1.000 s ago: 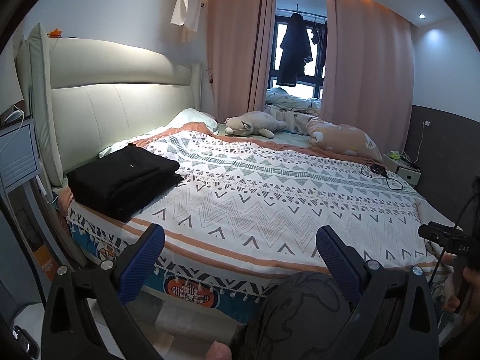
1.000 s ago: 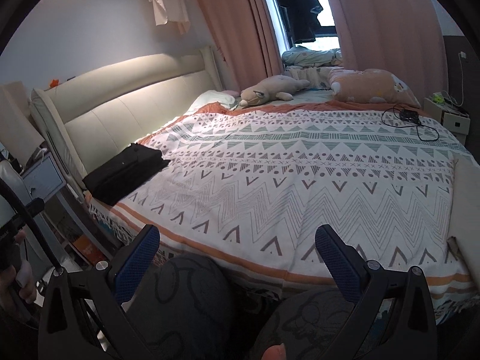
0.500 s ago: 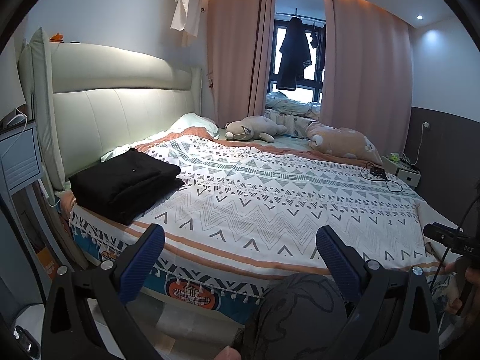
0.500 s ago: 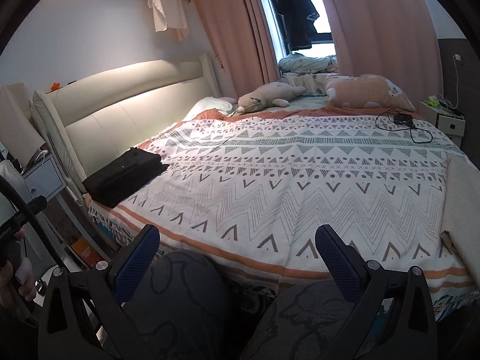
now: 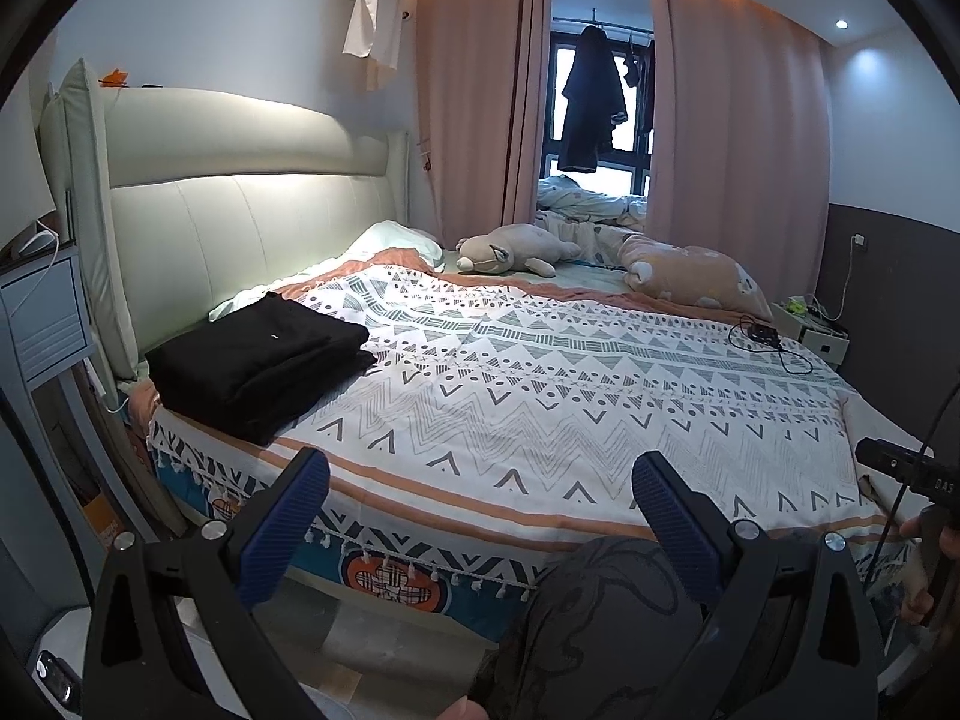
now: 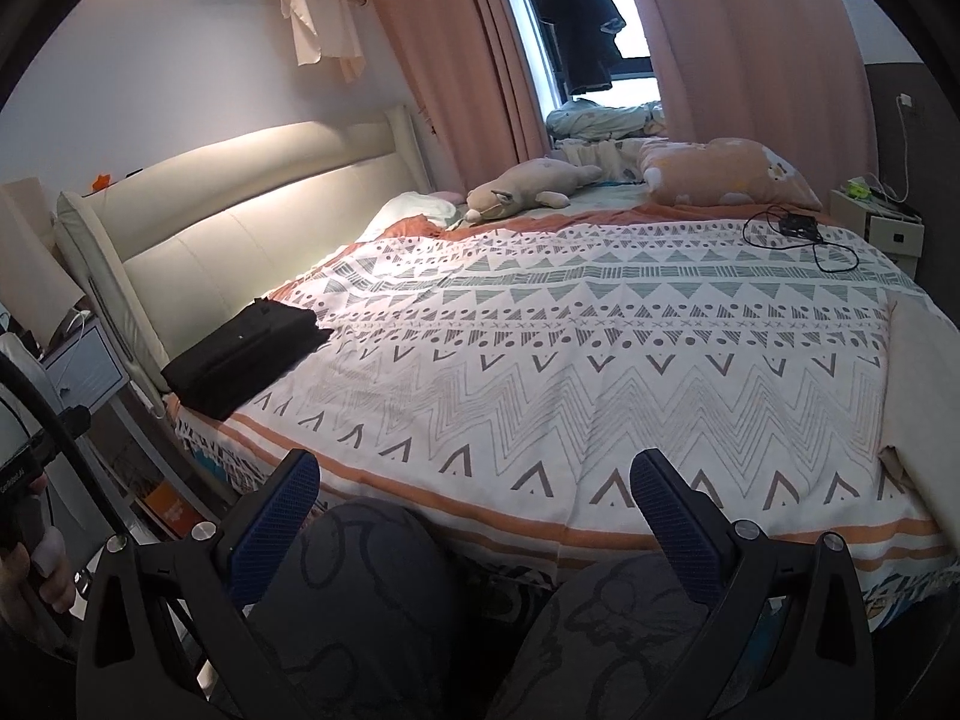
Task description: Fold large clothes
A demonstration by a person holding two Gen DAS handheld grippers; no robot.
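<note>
A folded black garment (image 5: 258,369) is seen lying ahead and to the left of the left gripper (image 5: 480,516), at the corner of the bed (image 5: 540,408) beside the headboard; the fold is judged done. Both the left gripper and the right gripper (image 6: 474,510) are held spread wide, grasping nothing, short of the bed edge. No further garment is laid out, and no containers are made out.

From where I sit, my left tool (image 5: 480,510) has tipped upward over the last second: the bed (image 5: 540,408) and the folded black clothes (image 5: 258,366) now sit lower in its view. My right tool (image 6: 474,510) has tilted up too and possibly drawn back, so my knees (image 6: 372,588) fill more of its view.
</note>
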